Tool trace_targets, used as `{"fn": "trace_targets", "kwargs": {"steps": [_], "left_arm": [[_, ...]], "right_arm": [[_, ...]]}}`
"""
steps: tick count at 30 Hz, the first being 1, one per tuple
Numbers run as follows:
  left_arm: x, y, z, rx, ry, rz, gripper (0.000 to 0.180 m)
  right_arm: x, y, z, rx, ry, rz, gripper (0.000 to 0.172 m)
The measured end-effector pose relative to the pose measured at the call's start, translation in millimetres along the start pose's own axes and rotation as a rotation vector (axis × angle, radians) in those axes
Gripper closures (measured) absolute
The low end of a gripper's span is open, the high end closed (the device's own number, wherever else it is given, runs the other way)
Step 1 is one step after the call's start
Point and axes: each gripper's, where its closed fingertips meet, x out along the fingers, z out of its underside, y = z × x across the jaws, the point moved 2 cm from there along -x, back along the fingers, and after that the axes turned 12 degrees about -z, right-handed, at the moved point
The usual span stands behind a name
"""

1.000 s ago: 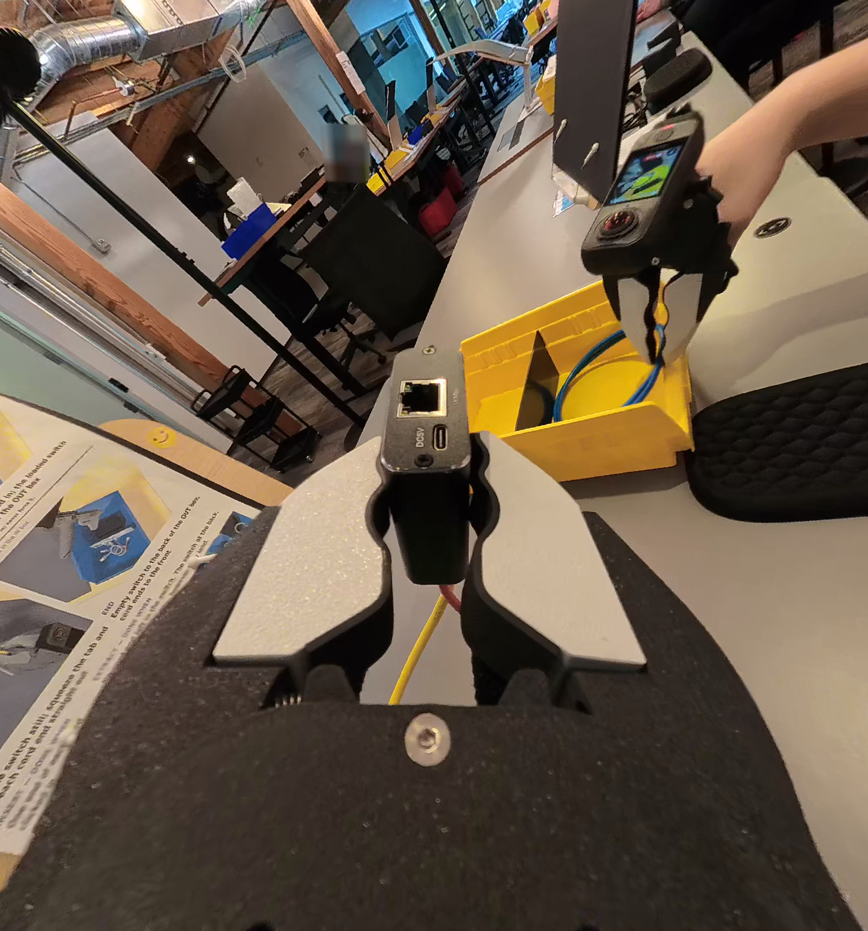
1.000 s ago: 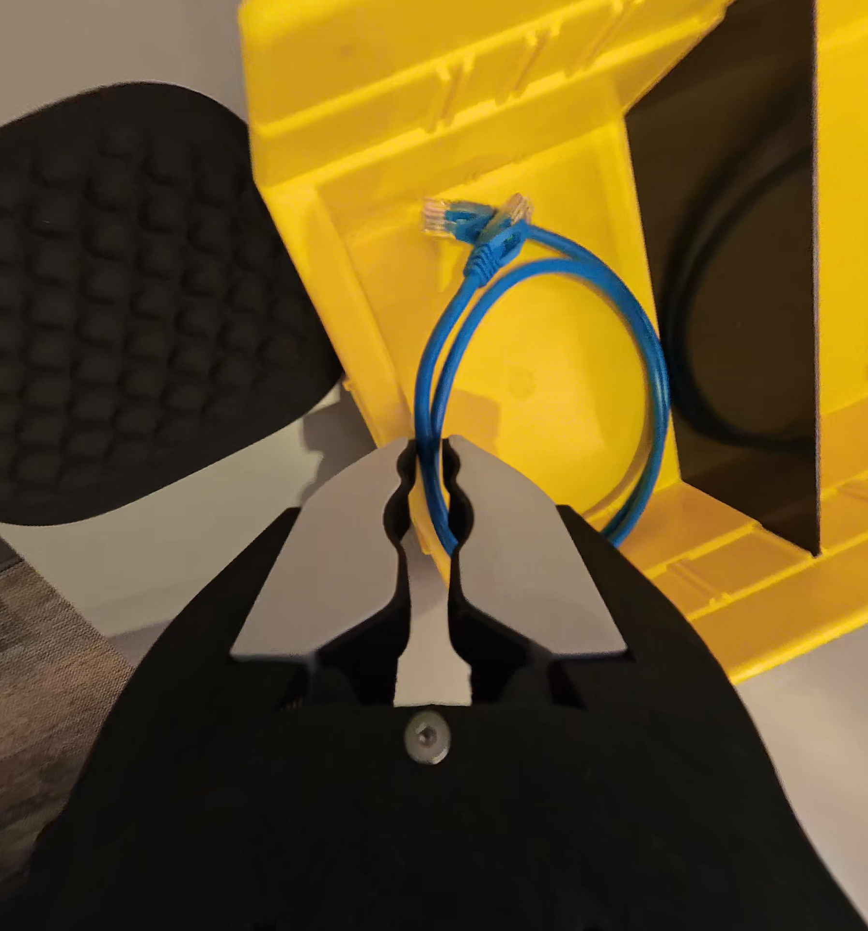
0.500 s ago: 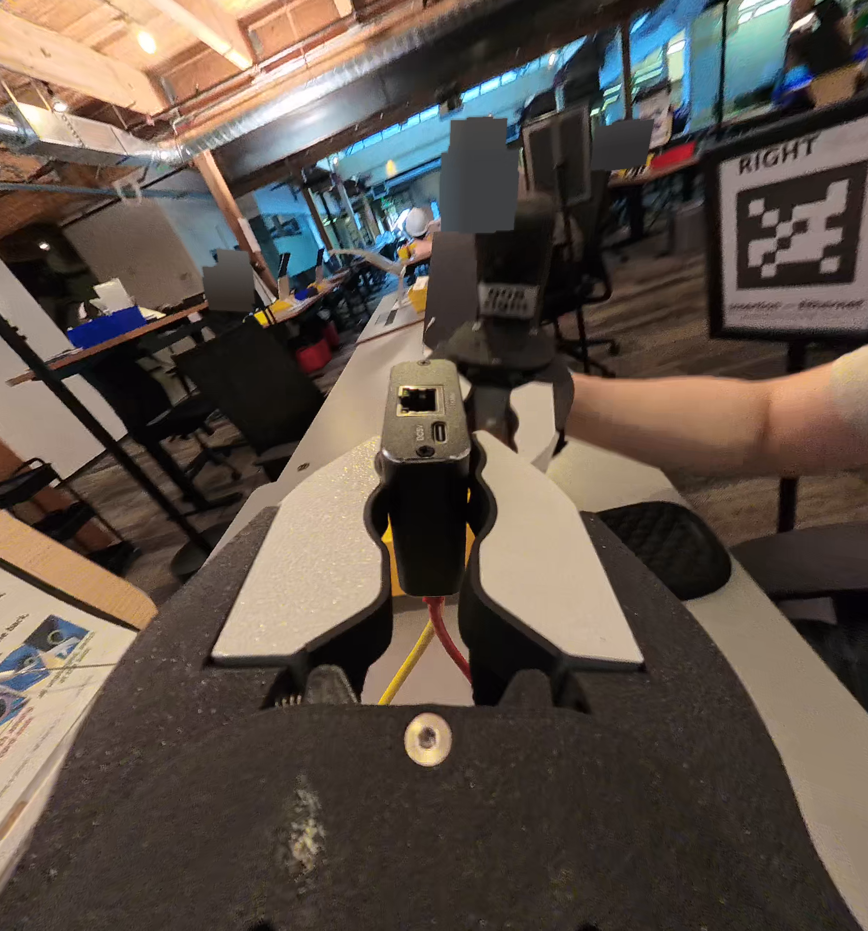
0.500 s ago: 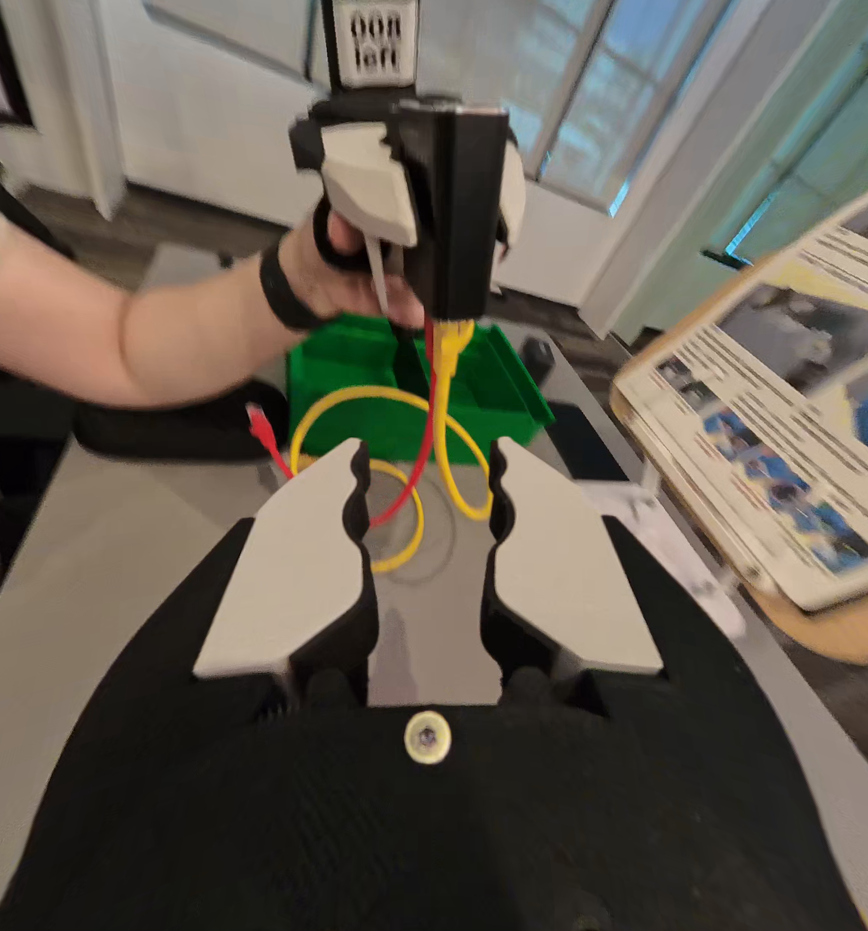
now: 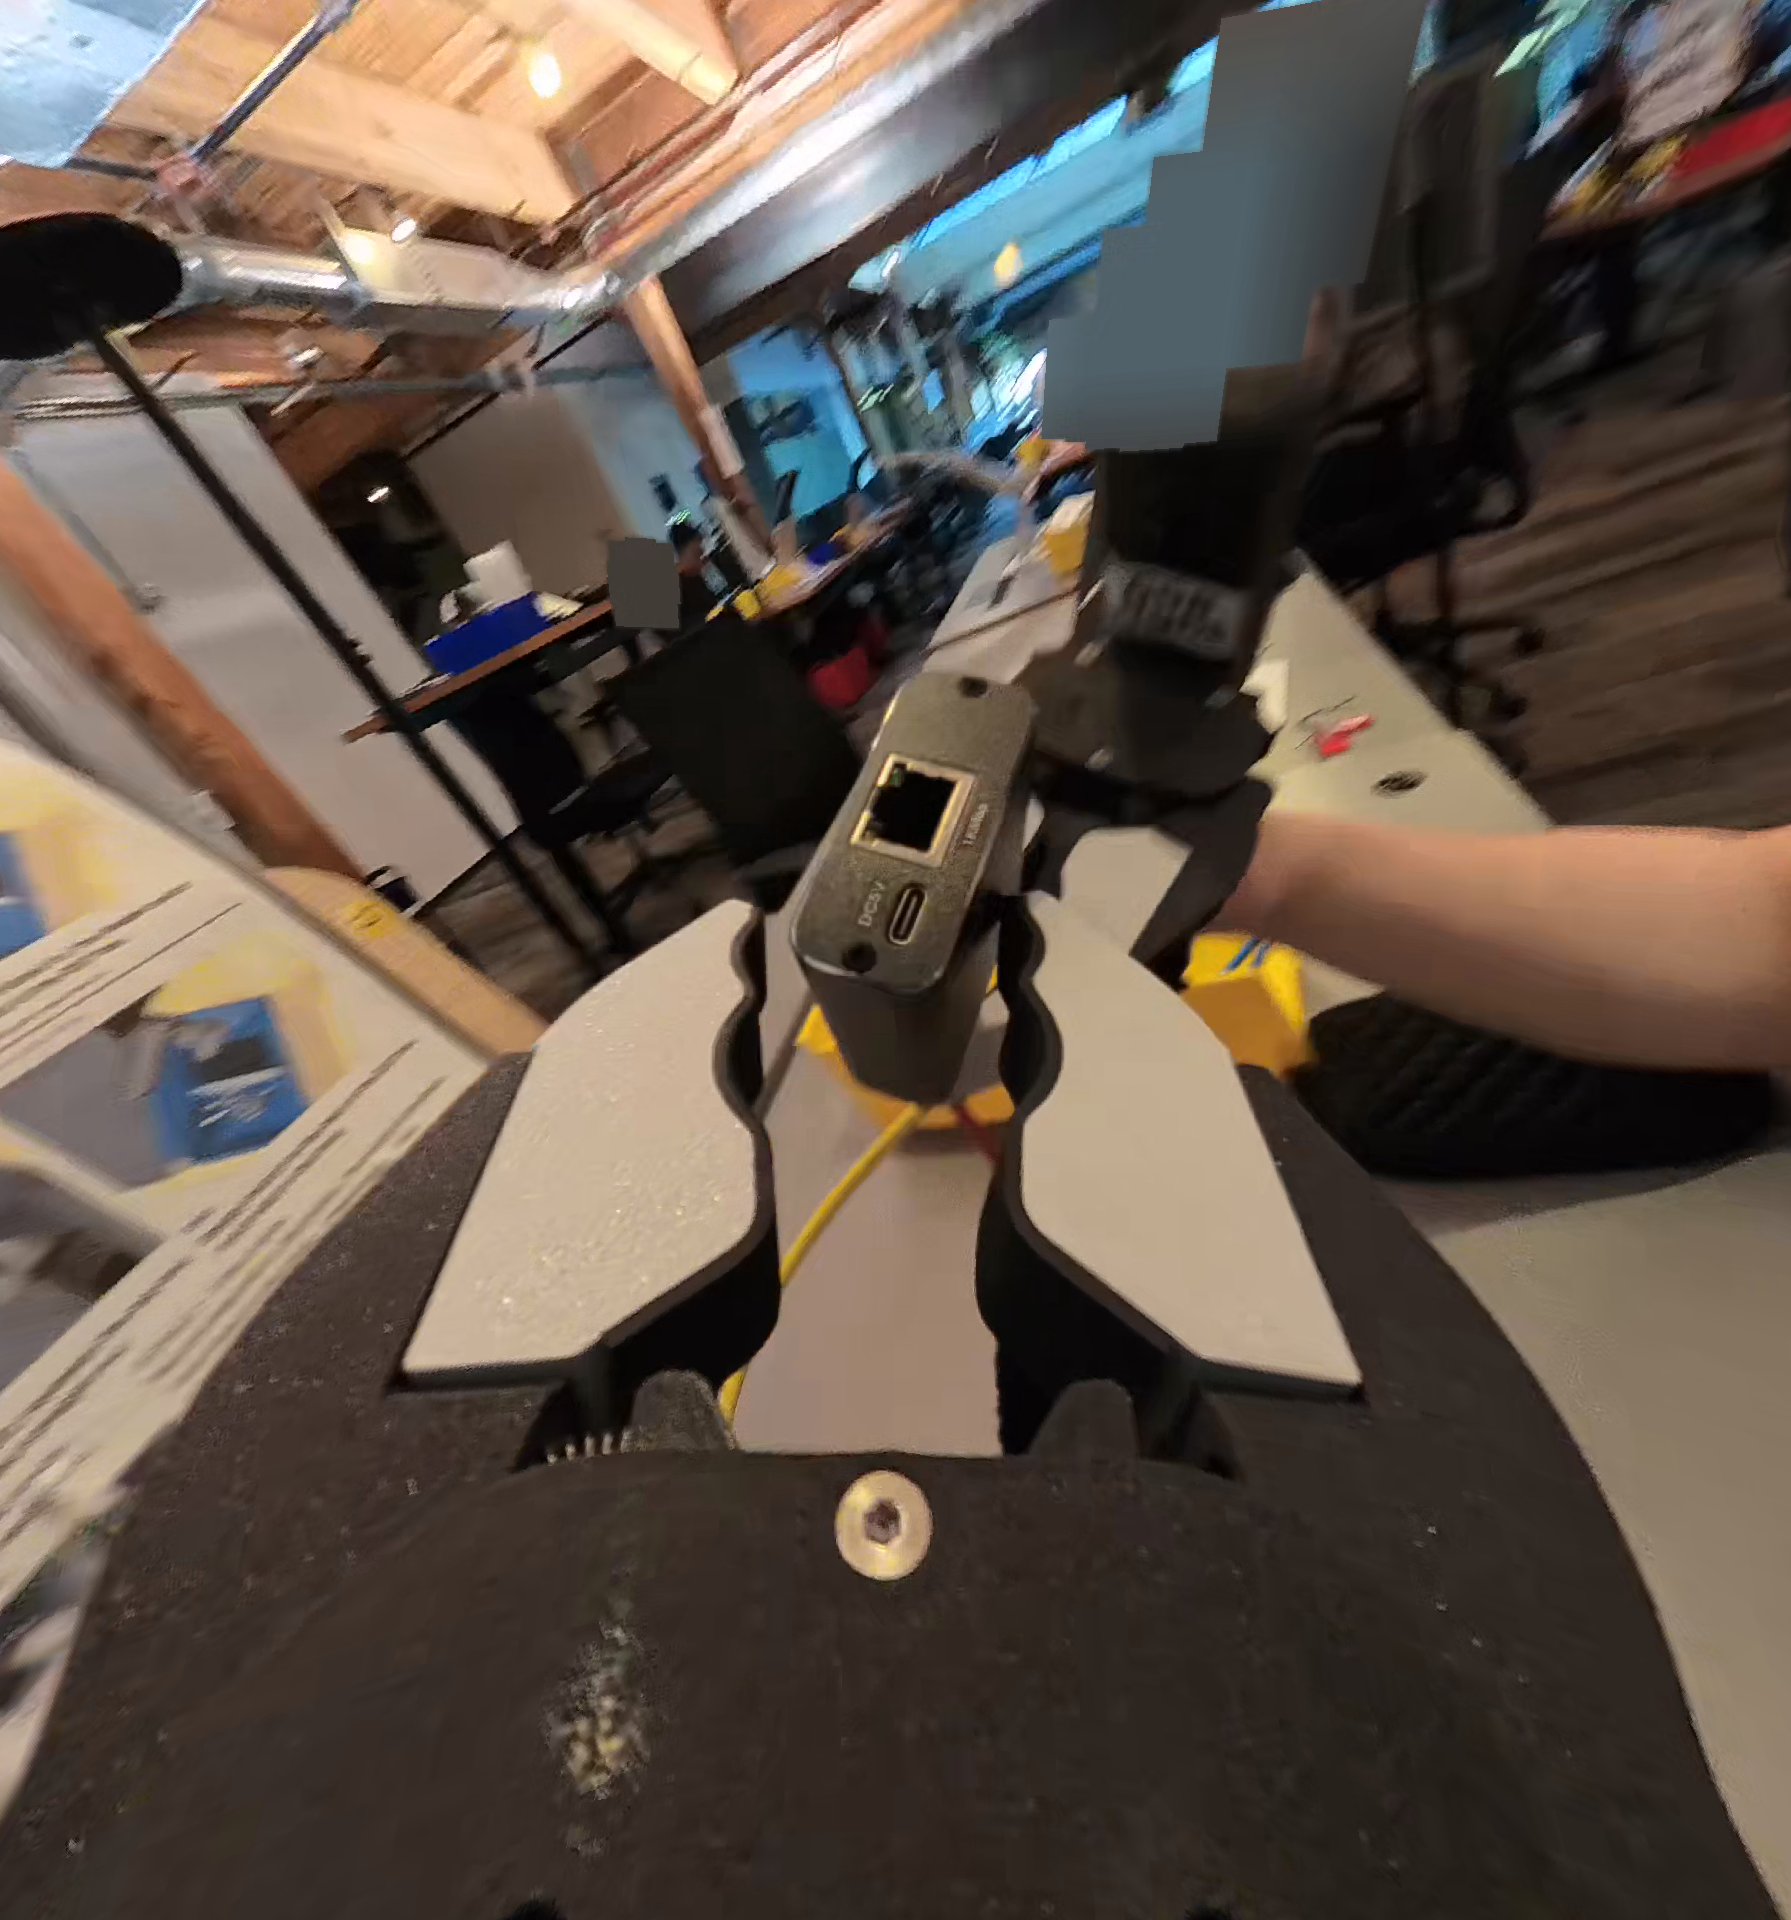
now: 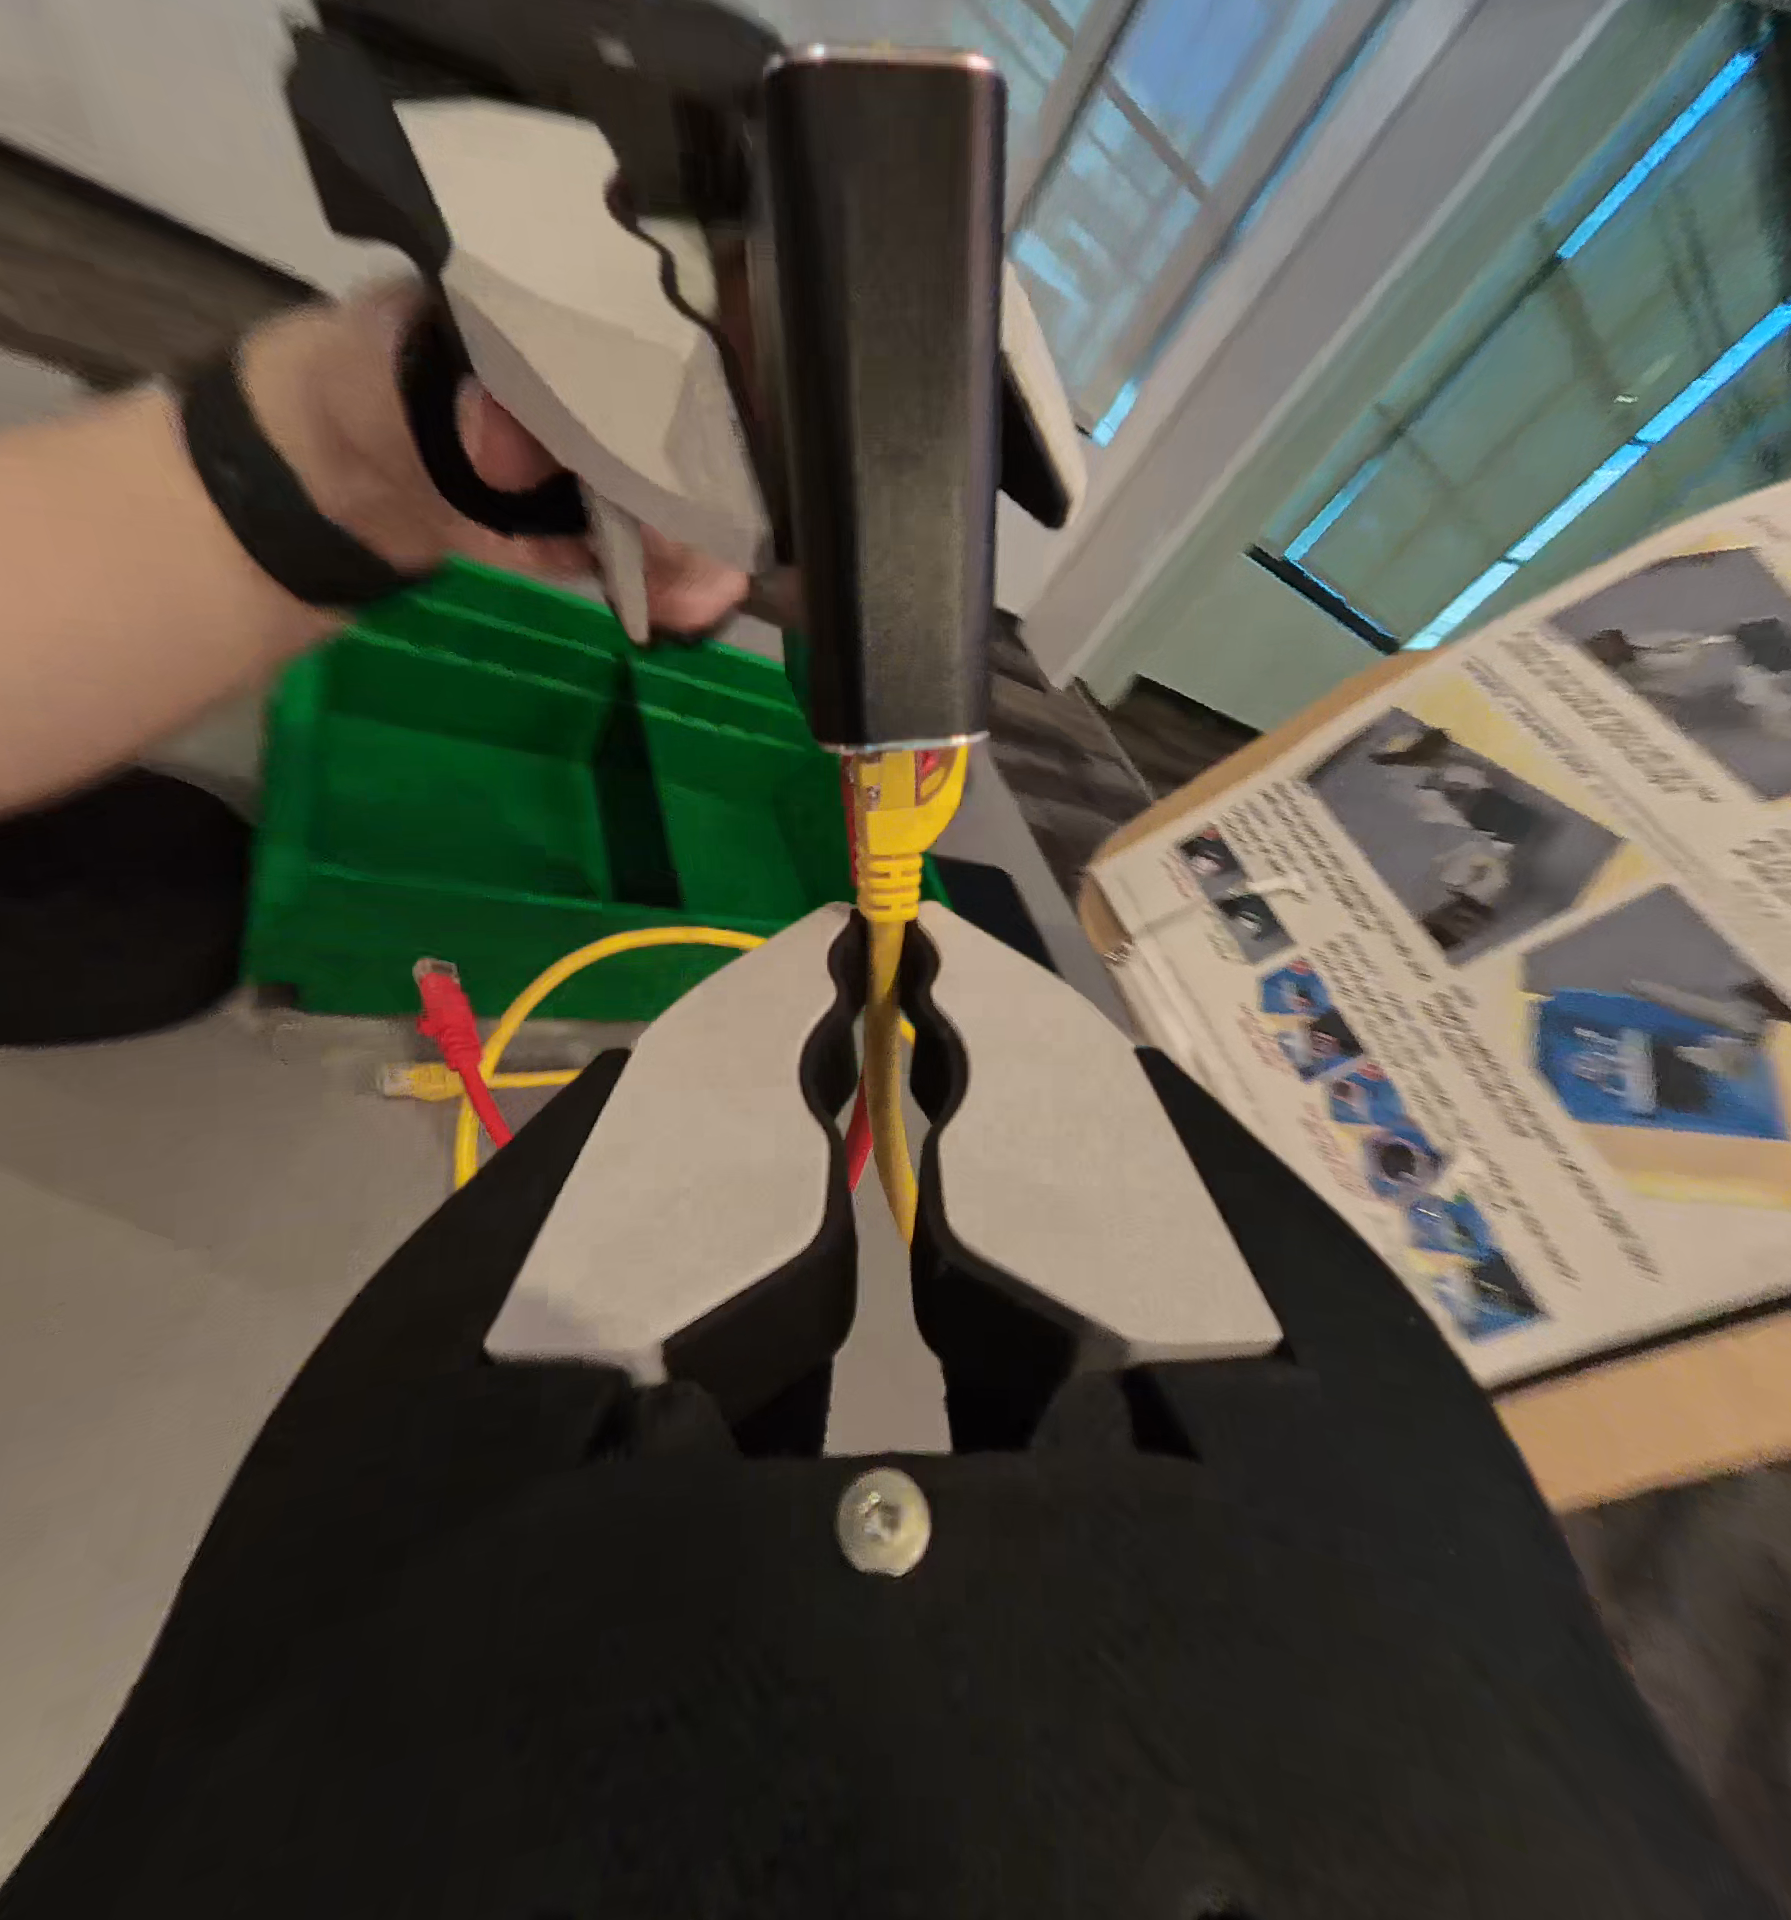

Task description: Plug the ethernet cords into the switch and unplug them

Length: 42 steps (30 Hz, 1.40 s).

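The switch (image 6: 886,416) was seen upright at twelve o'clock, between the parted fingers of the left claw (image 6: 829,343); just below, the yellow cord (image 6: 886,1039), plugged into it, was pinched by the nearly shut right claw (image 6: 883,925).

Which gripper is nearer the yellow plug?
Right. The right gripper grips the yellow cord just below the plug; the left gripper brackets the switch above.

Both wrist cameras face each other closely – sharing the switch (image 5: 912,883).
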Motion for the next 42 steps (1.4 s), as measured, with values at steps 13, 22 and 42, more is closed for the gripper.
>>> {"fn": "trace_targets", "kwargs": {"steps": [13,22,42], "left_arm": [[7.2,2.0,57.1,0.654,-0.527,-0.238,0.145],[8.9,-4.0,69.9,0.759,-0.593,-0.266,0.153],[21.4,-17.1,67.6,0.765,-0.483,-0.392,0.147]], "right_arm": [[3.4,13.1,34.2,-0.387,-0.514,0.314,0.166],[-7.4,16.8,29.7,-0.448,-0.552,0.379,0.166],[-30.4,21.6,23.8,-0.437,-0.610,0.452,0.166]]}}
